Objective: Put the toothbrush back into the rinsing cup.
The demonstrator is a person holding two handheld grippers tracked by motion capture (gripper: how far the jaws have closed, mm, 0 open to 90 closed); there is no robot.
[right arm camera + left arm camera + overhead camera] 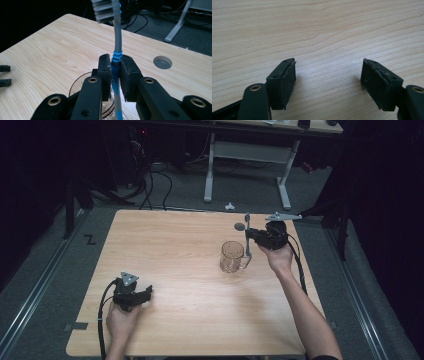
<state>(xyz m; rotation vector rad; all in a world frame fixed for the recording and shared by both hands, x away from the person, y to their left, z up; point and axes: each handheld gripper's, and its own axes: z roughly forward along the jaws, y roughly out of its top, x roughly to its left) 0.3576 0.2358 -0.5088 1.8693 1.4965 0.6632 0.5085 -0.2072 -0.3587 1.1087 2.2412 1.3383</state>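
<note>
A clear glass mug (233, 257) with a handle stands right of the table's middle. My right gripper (249, 238) is just beyond it, shut on a toothbrush (247, 231) held upright. In the right gripper view the jaws pinch the blue and grey handle (115, 67), with the bristles (103, 11) on top and the mug's rim (75, 86) right below. I cannot tell how far the handle's lower end reaches into the mug. My left gripper (149, 293) rests at the front left of the table, and its pads (289, 80) stand wide apart over bare wood.
A round grey cable hole (240, 226) sits in the wooden table (165, 240) near the far edge, behind the mug. On the floor beyond are a white-legged desk (282, 185), cables (150, 185) and a small white object (229, 206).
</note>
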